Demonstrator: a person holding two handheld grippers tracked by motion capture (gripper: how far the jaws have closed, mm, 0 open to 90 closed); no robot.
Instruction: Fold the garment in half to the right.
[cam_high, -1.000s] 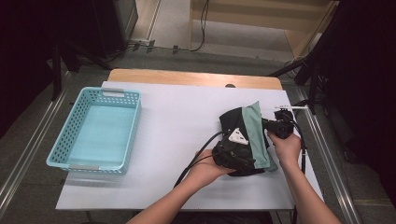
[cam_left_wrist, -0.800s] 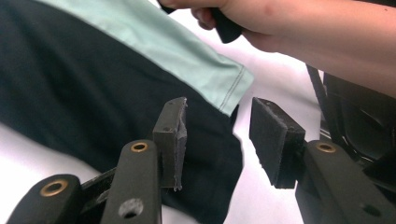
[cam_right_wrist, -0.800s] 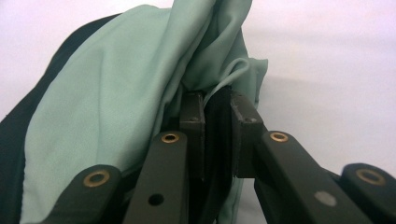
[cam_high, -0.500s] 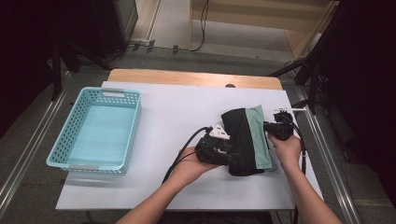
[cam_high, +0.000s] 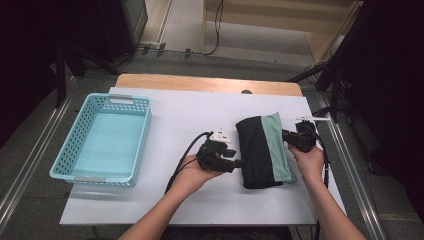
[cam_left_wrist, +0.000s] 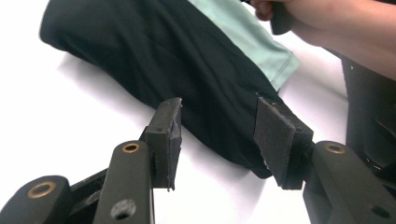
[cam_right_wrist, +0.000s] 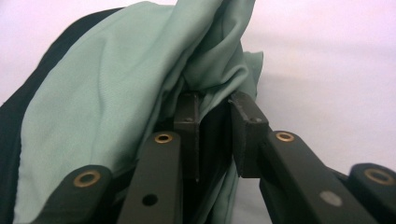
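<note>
A folded garment (cam_high: 262, 150), black with a mint-green panel, lies on the right part of the white table (cam_high: 190, 110). My left gripper (cam_high: 239, 163) sits just off its left edge and points at it. In the left gripper view the jaws (cam_left_wrist: 217, 107) stand apart, having just been opening, with the black cloth (cam_left_wrist: 187, 56) beyond the pads and untouched. My right gripper (cam_high: 286, 136) is at the garment's right edge. Its jaws (cam_right_wrist: 215, 100) have also just been opening; a gap shows between the pads, with green cloth (cam_right_wrist: 107, 88) bunched at the tips and draped over one jaw.
A light-blue plastic basket (cam_high: 145, 135) stands at the table's left side with nothing in it. A wooden strip (cam_high: 210, 84) runs along the far edge. Both grippers' cables trail toward the near edge.
My left gripper has pulled back to the left, from on top of the garment to beside its left edge. The garment now lies flat and uncovered. The right hand has stayed put.
</note>
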